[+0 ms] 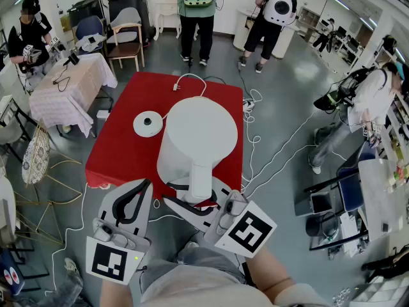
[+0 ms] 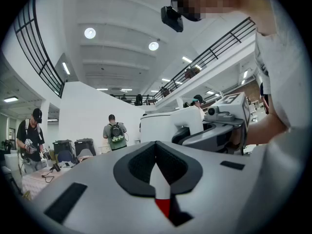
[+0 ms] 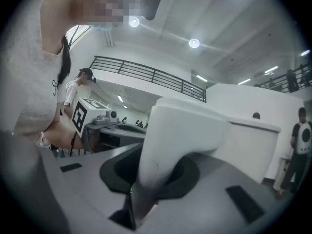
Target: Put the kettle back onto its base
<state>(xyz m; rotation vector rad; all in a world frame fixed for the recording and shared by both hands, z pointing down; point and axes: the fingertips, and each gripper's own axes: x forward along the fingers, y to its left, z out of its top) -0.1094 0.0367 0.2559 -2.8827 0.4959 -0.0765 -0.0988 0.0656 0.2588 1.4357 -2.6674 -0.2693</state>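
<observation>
Grey floor (image 1: 287, 82) under round ceiling lights (image 2: 89, 32) (chairs (image 1: 128, 43) at back).

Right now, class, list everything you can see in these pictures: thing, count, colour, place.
kettle: 1, white, over the table's near half, right of the base and not on it
base: 1, white, round, on the table
cord: 1, white, from the base to the table's far edge
table: 1, red cover, centre
side table: 1, pale patterned cloth, far left
chairs: at least 2, one wooden, one blue, back left
cables: several, white, on the grey floor right of the table
people: at least 4, standing around the room
left gripper: 1, grey and black, jaws together, empty
right gripper: 1, grey and black, clamped on the kettle's handle
</observation>
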